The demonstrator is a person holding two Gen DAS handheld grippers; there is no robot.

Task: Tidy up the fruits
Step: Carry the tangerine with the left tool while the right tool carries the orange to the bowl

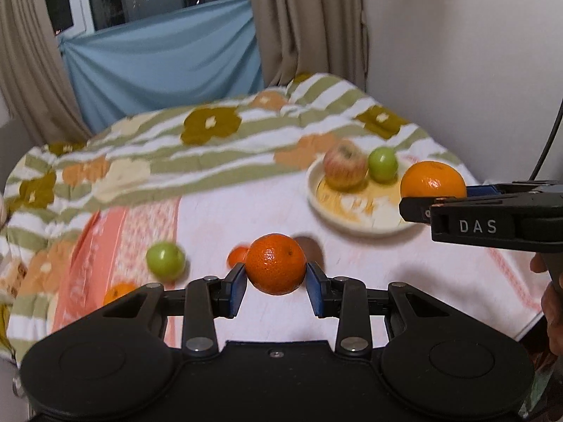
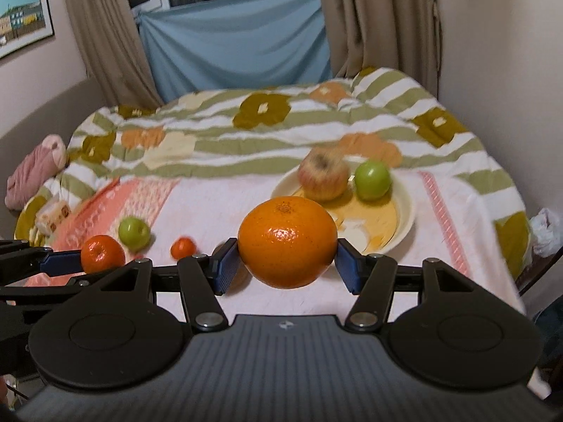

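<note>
My left gripper [image 1: 275, 283] is shut on a small mandarin [image 1: 275, 263] and holds it above the pink cloth. My right gripper [image 2: 287, 263] is shut on a large orange [image 2: 287, 241], near the front edge of a cream plate [image 2: 404, 207]. The plate holds a red-yellow apple [image 2: 323, 176] and a green apple [image 2: 372, 180]. In the left wrist view the plate [image 1: 316, 190] is at the right, with the right gripper's orange [image 1: 432, 180] beside it. A loose green apple [image 1: 165, 261] and a small mandarin [image 1: 237, 256] lie on the cloth.
Another orange fruit [image 1: 118, 292] lies at the left, partly behind my left gripper. A green striped flowered blanket [image 2: 281, 123] covers the bed behind the pink cloth [image 2: 211, 204]. A pink bundle [image 2: 35, 172] lies far left. The wall is close on the right.
</note>
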